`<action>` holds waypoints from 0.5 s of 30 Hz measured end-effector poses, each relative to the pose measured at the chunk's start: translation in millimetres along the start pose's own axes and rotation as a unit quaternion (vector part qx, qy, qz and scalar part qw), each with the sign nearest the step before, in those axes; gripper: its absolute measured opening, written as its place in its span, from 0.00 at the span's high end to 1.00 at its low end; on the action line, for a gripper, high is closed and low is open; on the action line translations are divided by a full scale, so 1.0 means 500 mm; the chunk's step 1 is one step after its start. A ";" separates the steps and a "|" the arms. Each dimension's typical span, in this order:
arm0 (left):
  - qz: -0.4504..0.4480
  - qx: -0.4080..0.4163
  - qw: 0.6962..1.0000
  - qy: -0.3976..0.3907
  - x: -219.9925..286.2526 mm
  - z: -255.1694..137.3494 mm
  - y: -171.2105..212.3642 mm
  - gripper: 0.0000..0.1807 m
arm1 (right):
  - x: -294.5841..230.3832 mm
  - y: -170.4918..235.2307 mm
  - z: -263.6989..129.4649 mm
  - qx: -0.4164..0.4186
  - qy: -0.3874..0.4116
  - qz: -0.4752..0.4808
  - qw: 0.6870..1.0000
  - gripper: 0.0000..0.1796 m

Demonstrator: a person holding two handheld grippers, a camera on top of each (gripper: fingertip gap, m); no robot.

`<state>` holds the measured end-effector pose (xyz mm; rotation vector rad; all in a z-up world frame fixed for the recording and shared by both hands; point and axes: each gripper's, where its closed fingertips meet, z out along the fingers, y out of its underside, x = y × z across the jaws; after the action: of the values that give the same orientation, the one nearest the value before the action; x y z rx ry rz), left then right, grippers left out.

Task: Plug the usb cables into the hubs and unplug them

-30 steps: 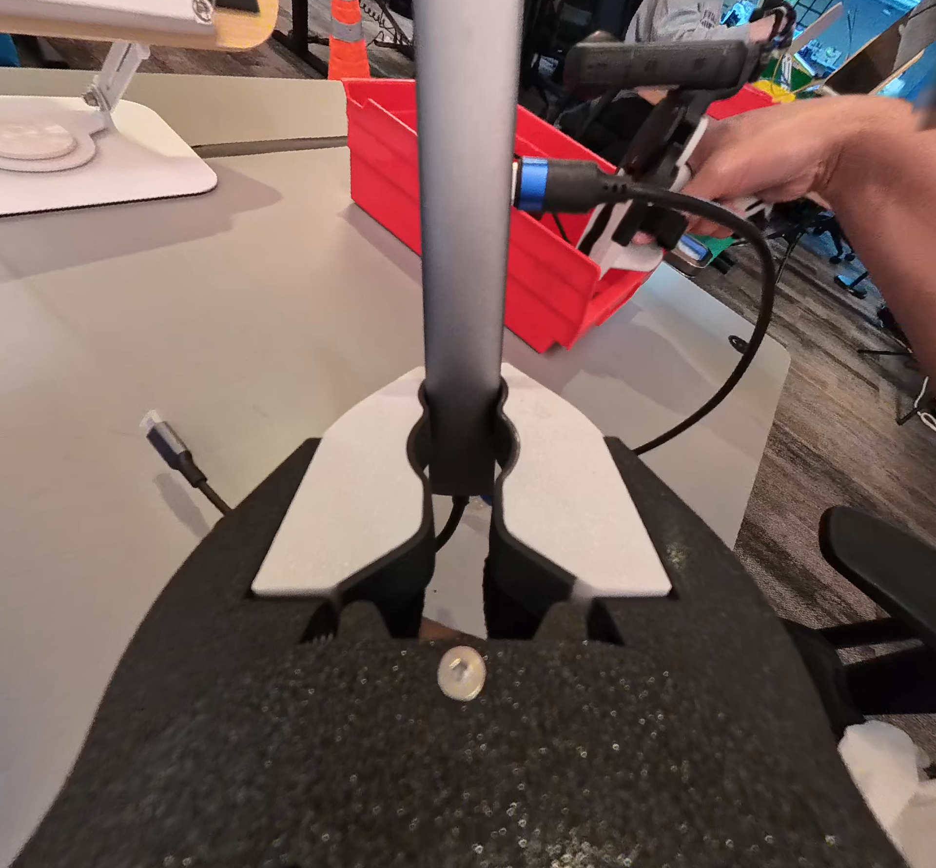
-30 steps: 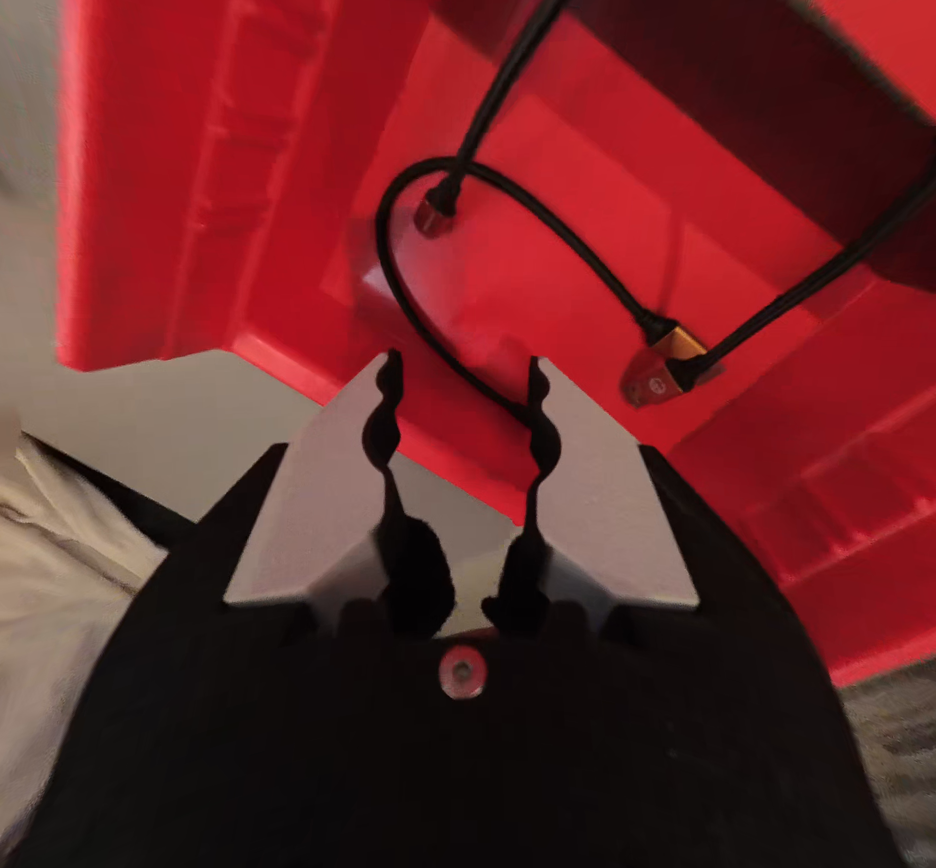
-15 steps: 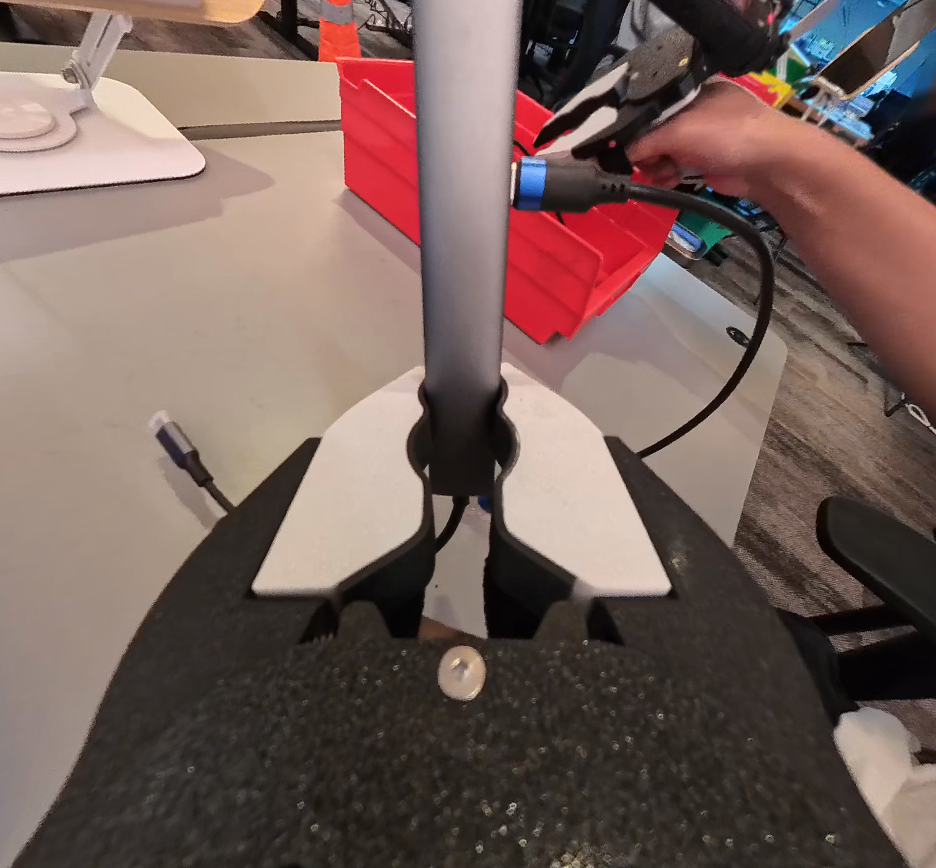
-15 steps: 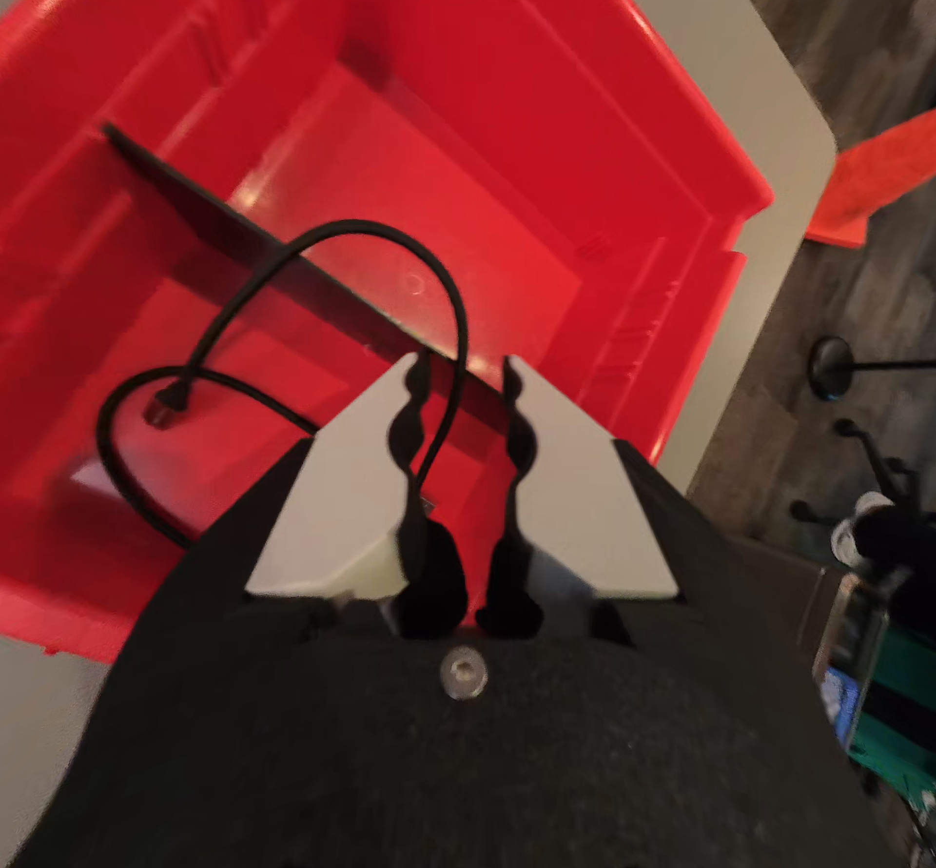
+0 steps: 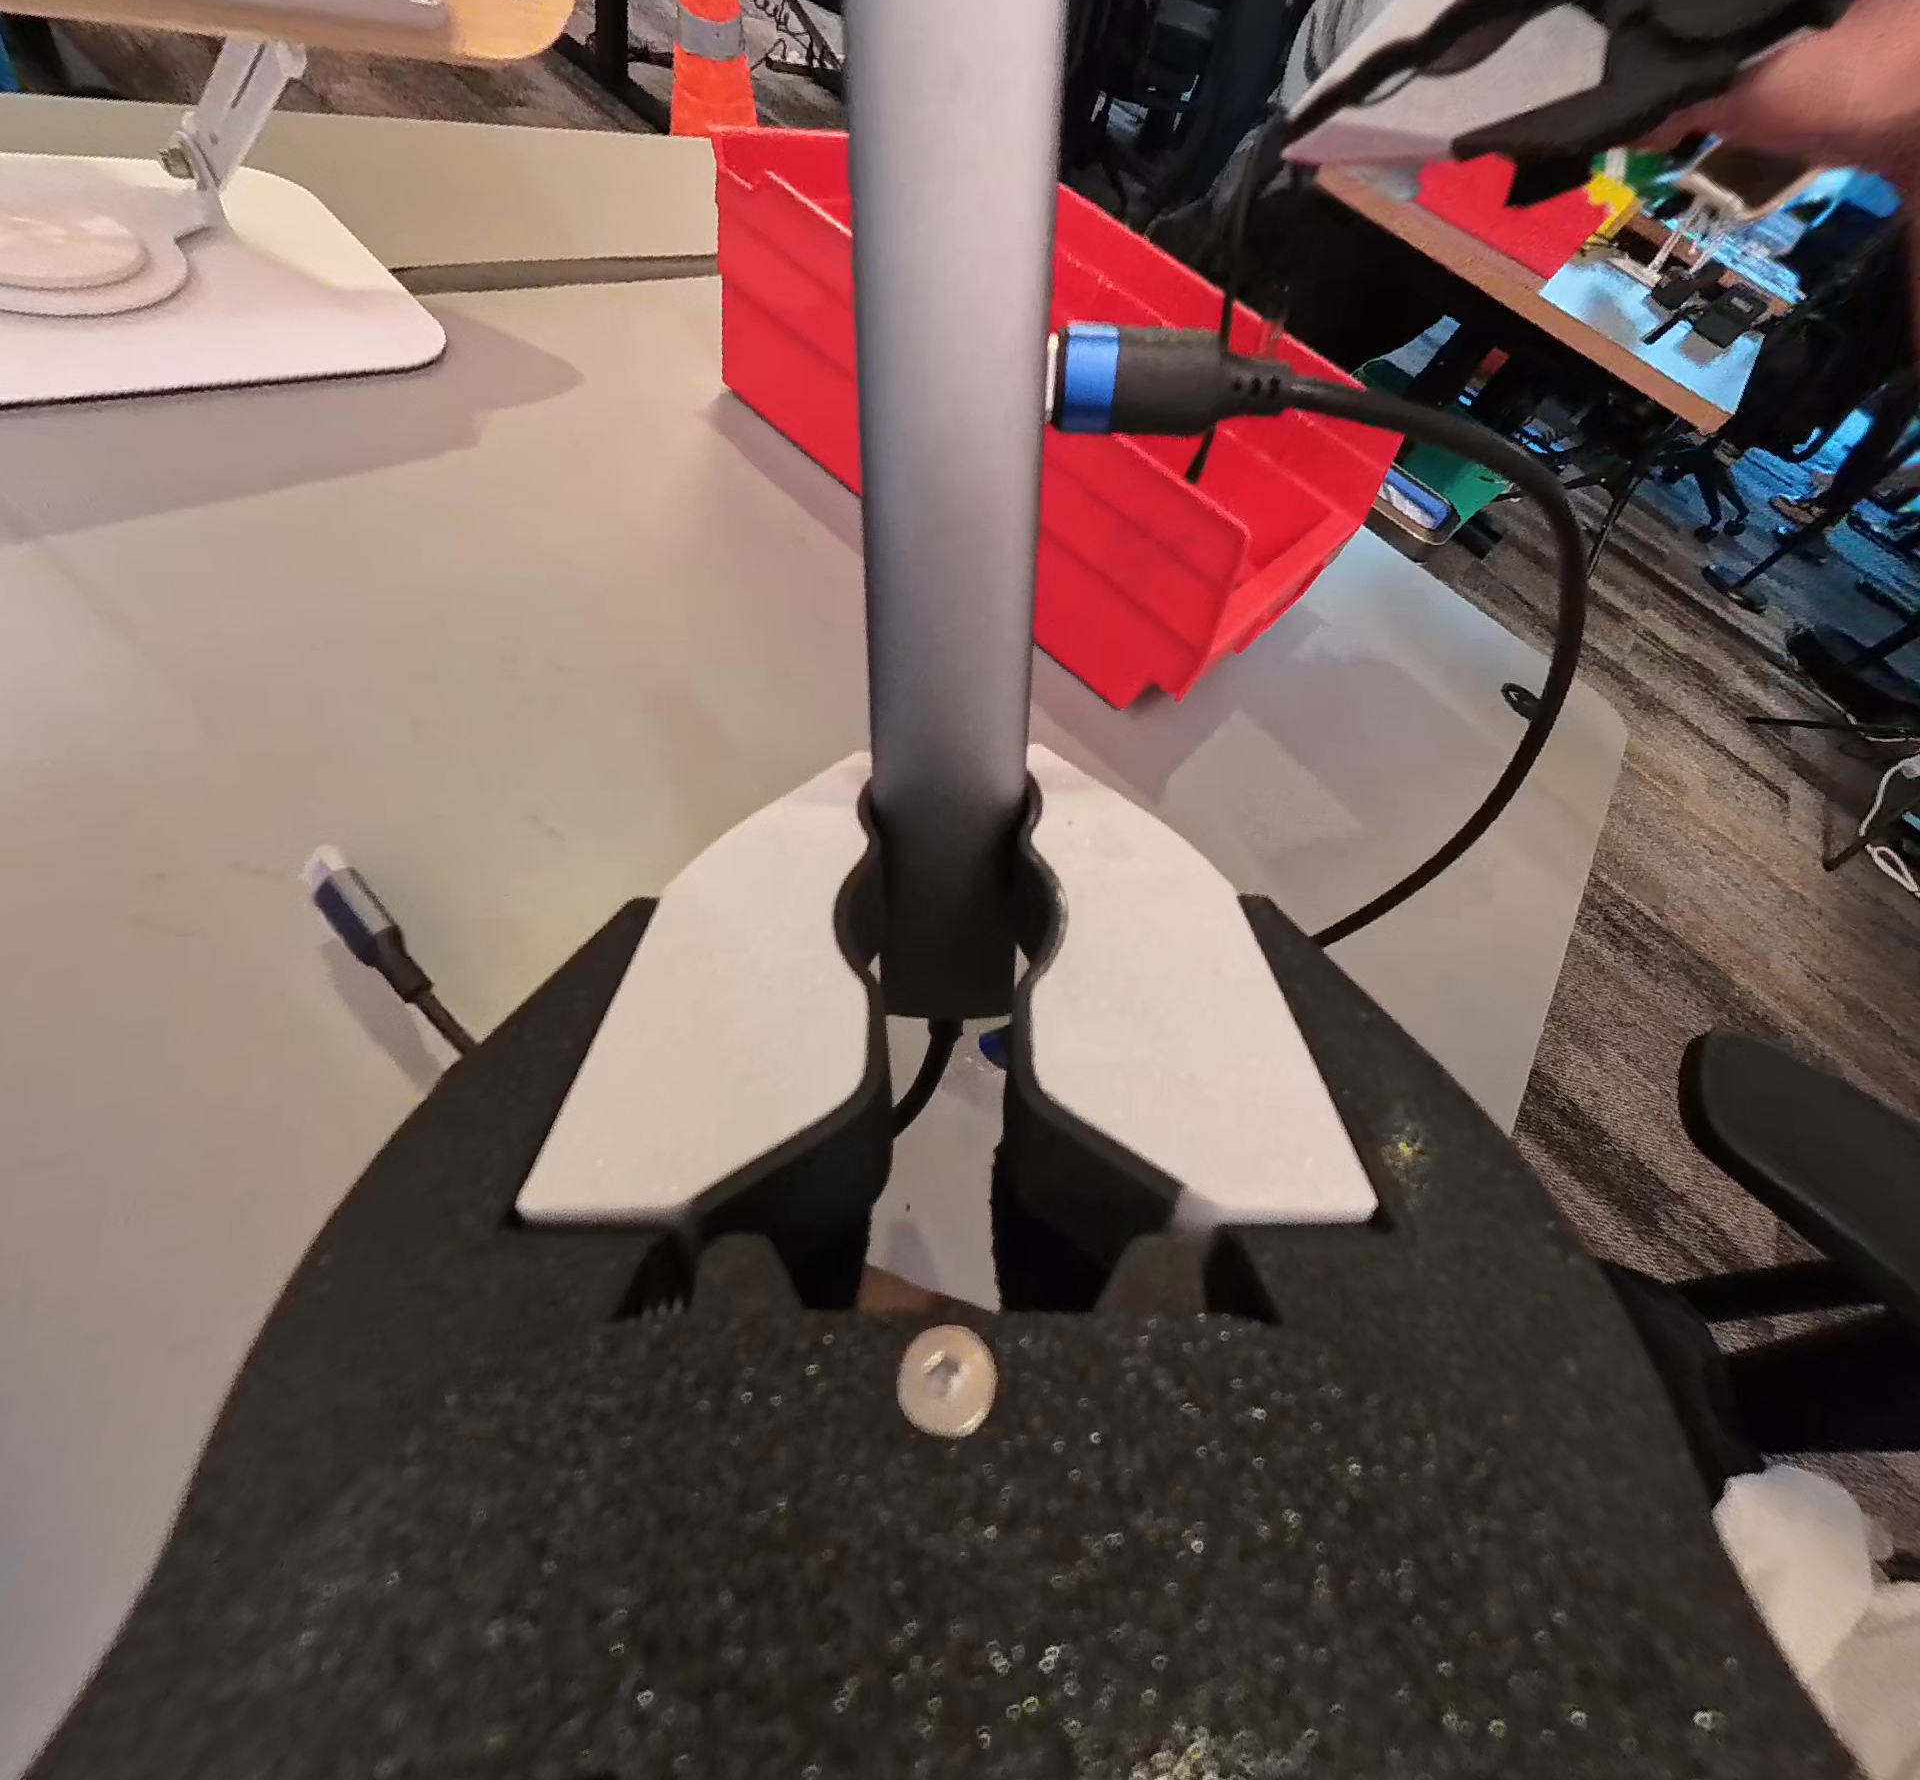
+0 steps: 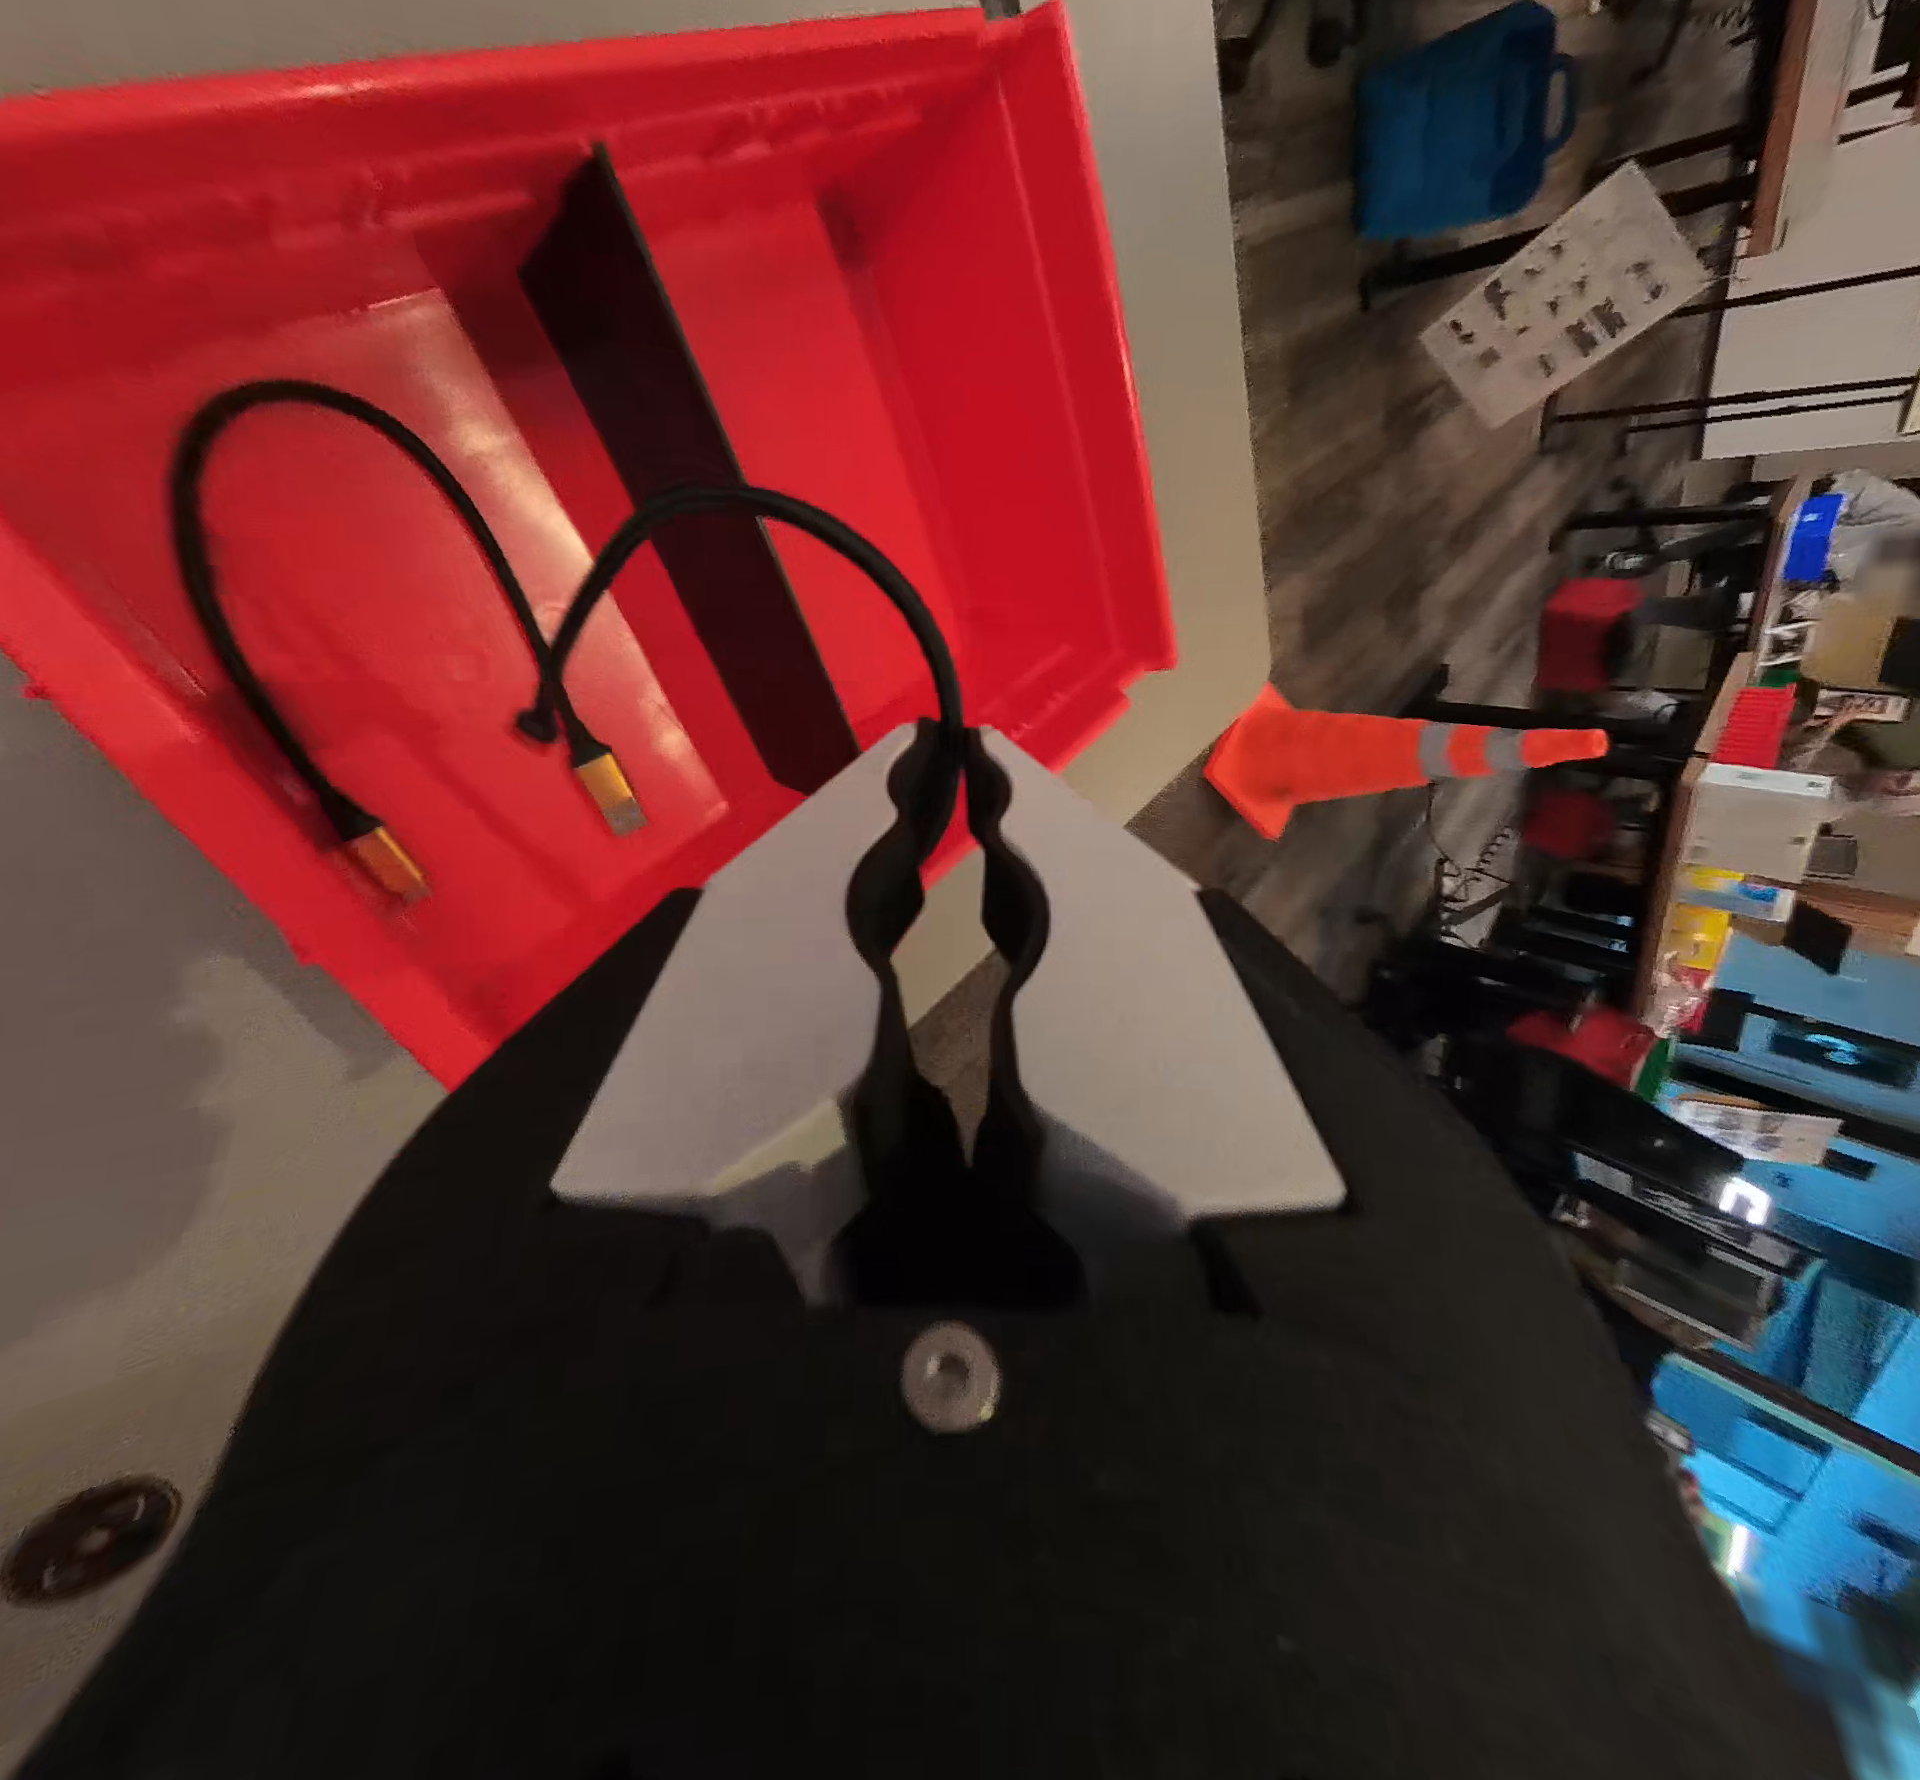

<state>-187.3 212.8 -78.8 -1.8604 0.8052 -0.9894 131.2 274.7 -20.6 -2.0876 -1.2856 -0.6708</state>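
My left gripper [image 5: 951, 795] is shut on the lower end of a grey USB hub [image 5: 951, 359] and holds it upright above the table. A black plug with a blue collar [image 5: 1132, 376] sits in the hub's right side, and its cable arcs down to the right. The hub's own plug [image 5: 353, 904] lies on the table at the left. My right gripper [image 6: 945, 741] is shut on a thin black cable [image 6: 769, 525] that loops up over the red bin [image 6: 1039, 380]. It also shows high at the right in the left wrist view [image 5: 1455, 68]. A short cable with gold plugs [image 6: 613, 790] lies in the bin.
The red bin [image 5: 1132, 567] stands behind the hub near the table's right edge, with a black divider [image 6: 675, 483] inside. A white stand [image 5: 208, 296] is at the far left. An orange cone [image 6: 1403, 754] and a black chair [image 5: 1818, 1159] are on the floor beyond the table. Tip to tip, the grippers are about 35 centimetres apart.
My right gripper has closed on the black cable in the bin and risen up and away with it. My left gripper still holds the hub, barely moved.
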 end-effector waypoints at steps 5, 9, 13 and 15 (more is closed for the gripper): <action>-0.001 -0.001 1.000 0.004 0.007 0.005 0.000 0.89 | -0.099 -0.021 0.031 -0.040 -0.092 -0.069 0.993 0.98; 0.011 0.002 1.000 -0.006 0.009 0.003 0.000 0.89 | -0.181 -0.022 0.131 -0.077 -0.127 -0.050 0.988 0.97; 0.027 0.012 0.999 -0.020 0.006 -0.007 -0.008 0.89 | -0.199 -0.020 0.185 -0.075 -0.146 0.071 0.984 0.87; 0.038 0.023 0.999 -0.031 -0.001 -0.015 -0.015 0.89 | -0.165 -0.041 0.161 -0.039 -0.121 0.142 0.982 0.82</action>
<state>-192.9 213.6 -69.7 -1.8001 0.8037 -0.8920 88.1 288.7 -128.8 -2.4151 -1.0654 -0.3560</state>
